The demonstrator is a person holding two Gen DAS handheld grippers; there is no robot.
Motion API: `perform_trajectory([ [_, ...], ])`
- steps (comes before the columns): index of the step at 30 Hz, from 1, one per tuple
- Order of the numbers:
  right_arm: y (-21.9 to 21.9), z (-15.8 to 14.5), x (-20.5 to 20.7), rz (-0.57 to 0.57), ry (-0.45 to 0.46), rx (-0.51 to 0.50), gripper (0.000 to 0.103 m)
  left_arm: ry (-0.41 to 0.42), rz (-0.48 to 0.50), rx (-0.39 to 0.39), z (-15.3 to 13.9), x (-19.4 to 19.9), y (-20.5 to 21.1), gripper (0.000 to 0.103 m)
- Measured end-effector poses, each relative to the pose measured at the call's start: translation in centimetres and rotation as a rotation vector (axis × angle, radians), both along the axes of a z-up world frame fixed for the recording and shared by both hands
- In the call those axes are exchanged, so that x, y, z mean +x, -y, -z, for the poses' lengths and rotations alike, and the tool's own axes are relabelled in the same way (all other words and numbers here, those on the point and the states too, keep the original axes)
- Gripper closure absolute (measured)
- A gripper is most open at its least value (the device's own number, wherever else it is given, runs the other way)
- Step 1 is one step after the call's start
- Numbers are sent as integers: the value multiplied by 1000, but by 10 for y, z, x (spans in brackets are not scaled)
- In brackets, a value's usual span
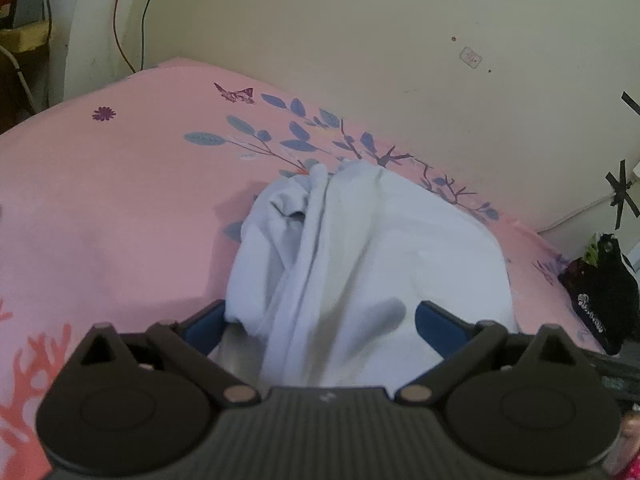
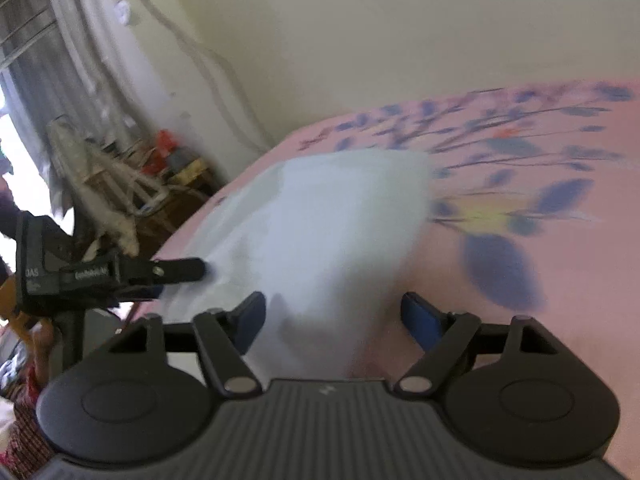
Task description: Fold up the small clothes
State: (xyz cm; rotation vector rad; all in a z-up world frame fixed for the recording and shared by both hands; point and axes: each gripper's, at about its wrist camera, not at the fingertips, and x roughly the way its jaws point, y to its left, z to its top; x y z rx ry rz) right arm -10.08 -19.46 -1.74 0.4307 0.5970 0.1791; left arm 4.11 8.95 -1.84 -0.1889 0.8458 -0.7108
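A pale blue-white garment (image 1: 360, 264) lies rumpled on a pink bed sheet (image 1: 120, 208) that is printed with blue leaves and thin branches. In the left wrist view the left gripper (image 1: 320, 320) has its two blue-padded fingers (image 1: 204, 324) standing wide apart, and the cloth runs between them and down toward the camera; the pads do not press on it, so it only lies in the gap. The cloth has long folds that run away from the camera, and a bunched part at its far end, near the leaf print. In the right wrist view, which is blurred, the right gripper (image 2: 334, 316) is also spread wide, and the near edge of the garment (image 2: 320, 232) reaches in between its fingers (image 2: 252, 316) without being clamped. In this same view the left gripper (image 2: 188, 270) comes in from the left side, and its dark finger tip is at the left edge of the cloth; I cannot tell if it touches. Behind the bed there is a cream wall (image 1: 360, 40) with thin wires (image 1: 132, 20) hanging down on it. At the right edge of the bed in the left view lies a dark bundle (image 1: 600, 292) of other things, well apart from the garment.
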Motion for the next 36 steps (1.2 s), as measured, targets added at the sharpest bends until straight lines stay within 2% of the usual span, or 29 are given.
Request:
perform_trajectory([
  [2,-12,-2,14,11,-3,-68,39,-3,-10,11,-2,-6,1,42],
  [3,-16,-5,18,26,-13,-102,56,-11,-13,7,-4,-6,1,51],
  [4,-16,-10,19,39,-21,-118,73,-30,-7,-11,-5,-9,0,68],
  [5,-10,-15,17,43,-17,-107,82,-64,5,-48,-5,-9,-1,79],
  [6,-1,-21,13,44,-6,-80,92,-86,8,-87,-6,-12,0,80],
  [7,8,-30,6,48,12,-54,94,-90,17,-106,-8,-16,2,80],
  [10,25,-58,-18,96,74,-116,94,-106,131,-179,-15,-36,25,83],
  [12,37,-72,-37,127,102,-155,94,-104,215,-190,-16,-52,48,83],
  [15,58,-73,-60,185,79,-188,90,-97,304,-141,-8,-72,82,82],
  [17,68,-60,-69,229,34,-197,77,-92,308,-92,1,-79,95,77],
  [18,73,-52,-74,250,11,-205,59,-83,313,-93,0,-81,94,74],
  [20,77,-41,-86,269,-6,-216,58,-82,321,-108,-5,-81,88,52],
  [21,80,-38,-92,266,-2,-201,57,-78,312,-122,-10,-80,81,46],
  [23,86,-33,-103,259,20,-153,50,-52,270,-141,-20,-74,71,22],
  [24,89,-31,-106,252,35,-132,45,-48,251,-154,-24,-71,66,17],
  [25,91,-30,-108,246,48,-111,41,-58,233,-166,-26,-66,63,7],
  [26,91,-29,-108,244,55,-94,41,-73,206,-169,-27,-60,64,1],
  [30,93,-20,-100,244,50,-67,39,-79,154,-121,-25,-48,76,0],
  [33,95,-8,-96,238,19,-68,38,-93,167,-105,-16,-47,87,0],
  [35,95,-8,-98,233,31,-59,34,-124,173,-73,-3,-47,93,0],
  [36,94,-7,-98,229,31,-60,34,-93,172,-76,-1,-52,95,0],
])
